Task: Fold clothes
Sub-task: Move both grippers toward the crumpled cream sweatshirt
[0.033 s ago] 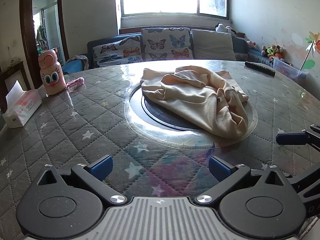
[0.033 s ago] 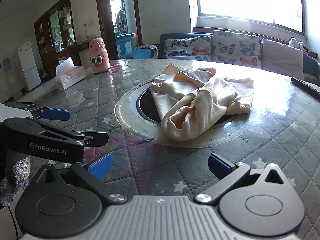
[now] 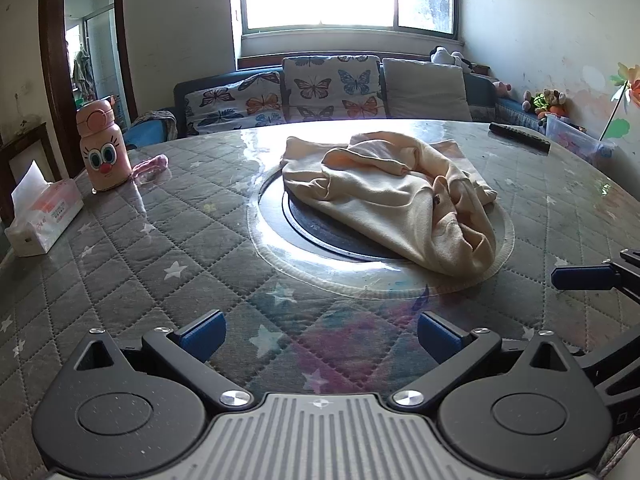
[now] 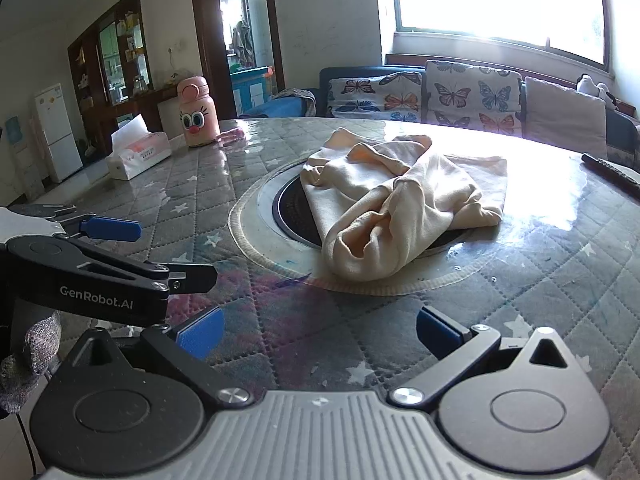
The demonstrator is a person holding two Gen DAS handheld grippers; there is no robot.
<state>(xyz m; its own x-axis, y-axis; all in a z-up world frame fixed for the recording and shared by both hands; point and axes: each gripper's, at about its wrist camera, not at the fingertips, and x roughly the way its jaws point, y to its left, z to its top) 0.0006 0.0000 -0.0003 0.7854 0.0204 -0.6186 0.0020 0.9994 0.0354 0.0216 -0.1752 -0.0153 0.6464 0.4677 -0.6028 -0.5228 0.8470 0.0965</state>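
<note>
Garment (image 3: 394, 204) lies crumpled over the dark round inset at the table's (image 3: 132, 248) middle, untouched. We've got the left gripper (image 3: 320, 334) and right gripper (image 4: 318, 332) both spread wide, empty. We'd find two corners first, then lift and spread flat.

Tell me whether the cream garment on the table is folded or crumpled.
Crumpled. The cream garment lies in a loose heap with twisted rolls and uneven creases across the table's round centre plate; no flat, squared edges show.
</note>
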